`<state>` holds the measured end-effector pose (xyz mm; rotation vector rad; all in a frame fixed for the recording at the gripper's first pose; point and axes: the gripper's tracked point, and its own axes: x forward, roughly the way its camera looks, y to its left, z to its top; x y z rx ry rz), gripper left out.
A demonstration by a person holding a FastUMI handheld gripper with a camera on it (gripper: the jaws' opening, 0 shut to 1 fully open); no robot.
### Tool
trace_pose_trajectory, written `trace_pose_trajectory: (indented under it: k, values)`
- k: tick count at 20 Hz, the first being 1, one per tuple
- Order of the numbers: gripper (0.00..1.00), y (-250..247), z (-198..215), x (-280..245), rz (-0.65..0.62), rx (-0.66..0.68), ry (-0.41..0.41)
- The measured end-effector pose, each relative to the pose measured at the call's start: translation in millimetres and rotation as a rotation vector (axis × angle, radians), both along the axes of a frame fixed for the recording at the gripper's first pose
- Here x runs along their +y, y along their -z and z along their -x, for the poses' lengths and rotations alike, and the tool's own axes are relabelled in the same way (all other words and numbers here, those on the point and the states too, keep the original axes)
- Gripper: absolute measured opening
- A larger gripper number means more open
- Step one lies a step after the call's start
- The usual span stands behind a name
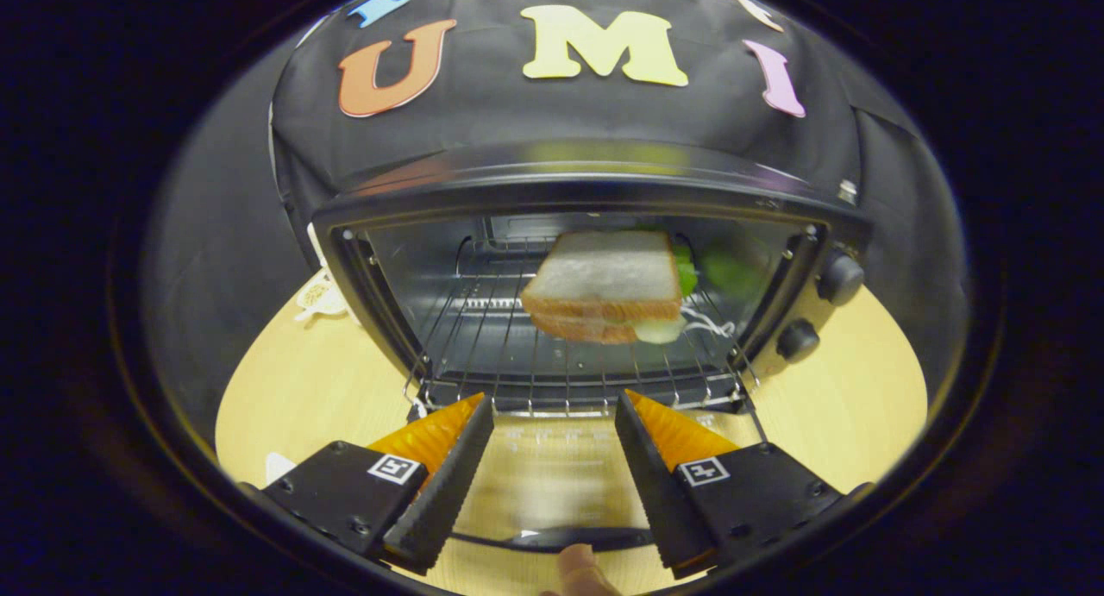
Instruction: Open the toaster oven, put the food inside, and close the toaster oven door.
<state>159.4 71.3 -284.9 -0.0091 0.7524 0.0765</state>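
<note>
2 fingers: the gripper [554,406] is seen with its fingers spread wide apart, nothing pinched between them and nothing touched by either tip.
Gap between the fingers: the glass of the lowered oven door [552,467] is seen through it, lying flat and showing the wooden table beneath.
Door handle: a dark bar [561,539] is seen low between the finger bases, at the near end of the door.
Fingertip: a person's fingertip [580,572] is seen just under that handle; whether it touches the handle cannot be told.
Finger tips: they are held just short of the front edge of the wire rack [569,380], 1 to each side of the middle.
Toaster oven [595,191]: it is set on the table [285,389] just ahead of the fingers, its mouth fully open.
Sandwich [605,287]: it is laid on the wire rack inside the oven, beyond the fingers and a little toward the right one; 2 slices of white bread with brown crusts are stacked, a pale filling showing at the right edge and something green behind it.
Knobs: 2 dark knobs [819,307] are seen on the oven's right-hand panel, 1 above the other.
Booth wall [552,113]: black cloth is hung behind the oven.
</note>
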Motion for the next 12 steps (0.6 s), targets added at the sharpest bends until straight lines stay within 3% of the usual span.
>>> trace_pose_trajectory:
  k: [3,8,12]
  values:
    - [0.91,-13,29,-7,-0.004,0.030,0.012]
    - [0.91,-35,77,-8,0.069,0.014,-0.053]
    - [0.91,-13,101,-3,0.046,0.071,-0.071]
